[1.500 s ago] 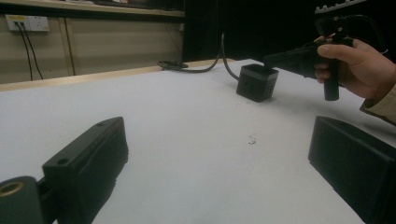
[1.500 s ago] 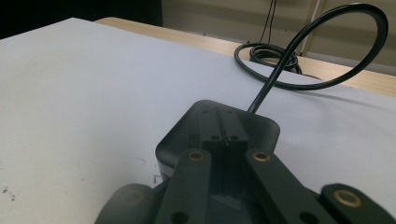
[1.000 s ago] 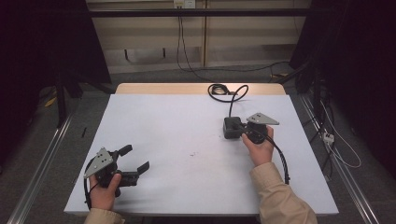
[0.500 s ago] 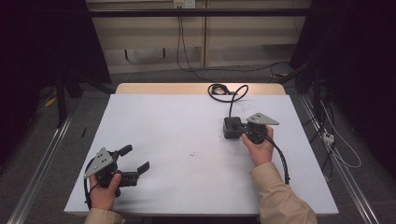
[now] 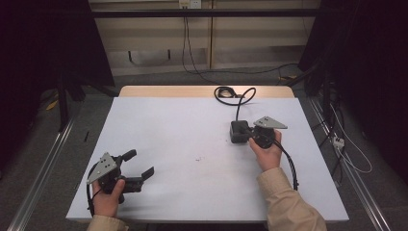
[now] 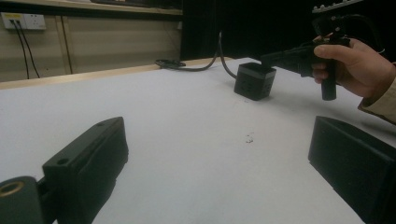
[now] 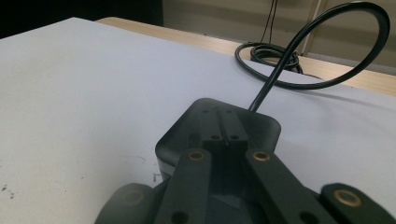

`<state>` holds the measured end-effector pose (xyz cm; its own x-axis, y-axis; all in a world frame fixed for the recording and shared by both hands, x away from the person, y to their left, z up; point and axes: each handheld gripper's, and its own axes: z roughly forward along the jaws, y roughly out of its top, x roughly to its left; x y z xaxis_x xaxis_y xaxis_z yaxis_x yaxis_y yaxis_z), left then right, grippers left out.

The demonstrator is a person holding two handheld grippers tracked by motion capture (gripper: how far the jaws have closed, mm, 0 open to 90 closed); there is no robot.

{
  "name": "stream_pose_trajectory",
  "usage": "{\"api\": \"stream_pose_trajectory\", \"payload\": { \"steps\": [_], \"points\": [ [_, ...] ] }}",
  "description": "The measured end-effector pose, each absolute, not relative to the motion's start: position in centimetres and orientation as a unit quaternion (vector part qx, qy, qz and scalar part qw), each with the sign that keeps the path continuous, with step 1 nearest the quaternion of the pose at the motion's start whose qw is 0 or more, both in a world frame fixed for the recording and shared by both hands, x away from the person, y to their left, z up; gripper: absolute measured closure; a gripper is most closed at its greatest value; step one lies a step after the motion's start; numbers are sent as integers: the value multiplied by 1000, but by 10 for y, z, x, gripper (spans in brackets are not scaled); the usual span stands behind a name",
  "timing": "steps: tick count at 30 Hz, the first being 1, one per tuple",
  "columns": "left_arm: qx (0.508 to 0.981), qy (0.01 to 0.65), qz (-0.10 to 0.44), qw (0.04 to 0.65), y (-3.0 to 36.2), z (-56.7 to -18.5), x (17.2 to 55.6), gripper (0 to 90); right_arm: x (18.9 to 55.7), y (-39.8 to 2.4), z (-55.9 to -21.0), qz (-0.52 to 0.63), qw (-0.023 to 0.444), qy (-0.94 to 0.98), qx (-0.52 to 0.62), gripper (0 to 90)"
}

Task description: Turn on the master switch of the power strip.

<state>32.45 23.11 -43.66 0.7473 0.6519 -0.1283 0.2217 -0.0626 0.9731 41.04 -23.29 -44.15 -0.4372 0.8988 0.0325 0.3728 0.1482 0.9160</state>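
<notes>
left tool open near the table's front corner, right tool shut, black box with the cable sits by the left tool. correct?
Not quite. The small black box with the cable sits at the right tool, not the left; the high view shows it. The rest stands: the left tool is open near the white table's front corner, and the right tool's jaws are shut.

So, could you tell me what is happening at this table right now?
A person holds a gripper in each hand over a white table. The left gripper is open, near the table's front left. The right gripper has its fingers shut, their tips above a black box with a cable coiled toward the far edge.
</notes>
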Motion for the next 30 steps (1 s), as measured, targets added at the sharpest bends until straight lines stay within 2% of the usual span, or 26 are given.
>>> {"api": "stream_pose_trajectory", "payload": {
  "steps": [30],
  "points": [
    [704, 311, 176, 614, 230, -437, 323, 45, 410, -232, -442, 469, 281, 704, 455, 900]
  ]
}}
